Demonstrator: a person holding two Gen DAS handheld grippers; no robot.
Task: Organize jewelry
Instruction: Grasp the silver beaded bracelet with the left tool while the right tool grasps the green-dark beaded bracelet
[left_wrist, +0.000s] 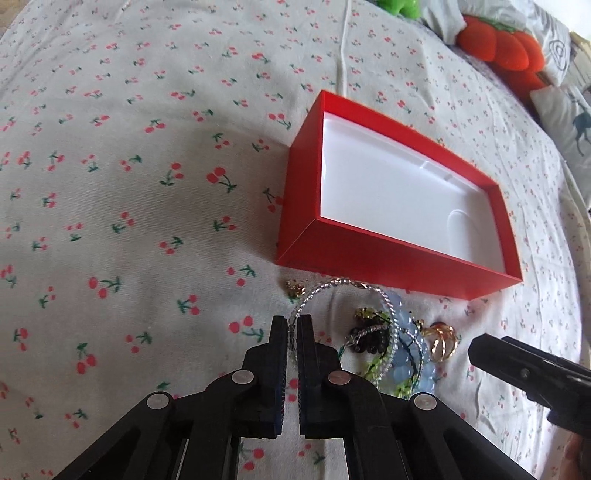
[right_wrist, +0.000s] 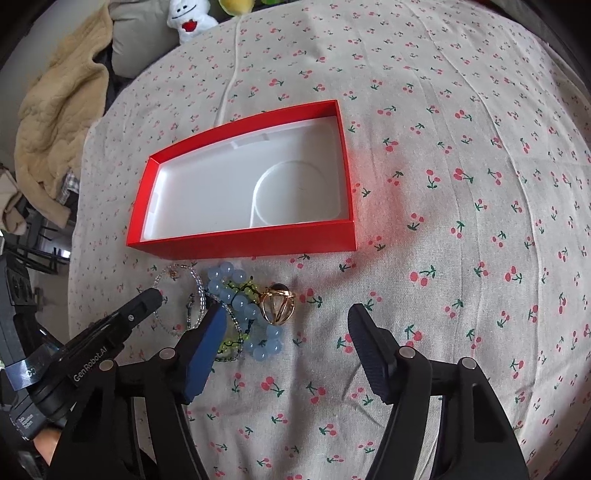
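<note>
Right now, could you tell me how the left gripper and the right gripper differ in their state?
The left gripper is shut, its jaws pinching the clear beaded bracelet; the right gripper stands open with nothing between its jaws. The left one sits at the bracelet end of the jewelry pile, while the right hangs over the gold ring and blue beads. Both point down at the cherry-print cloth near the red box.

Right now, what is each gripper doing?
Left gripper: jaws shut on the clear beaded bracelet.
Right gripper: jaws open, holding nothing.

bed: cherry-print sheet (right_wrist: 461, 155) | bg: plush toys (left_wrist: 498, 44), beige blanket (right_wrist: 55, 110) | light: daylight
</note>
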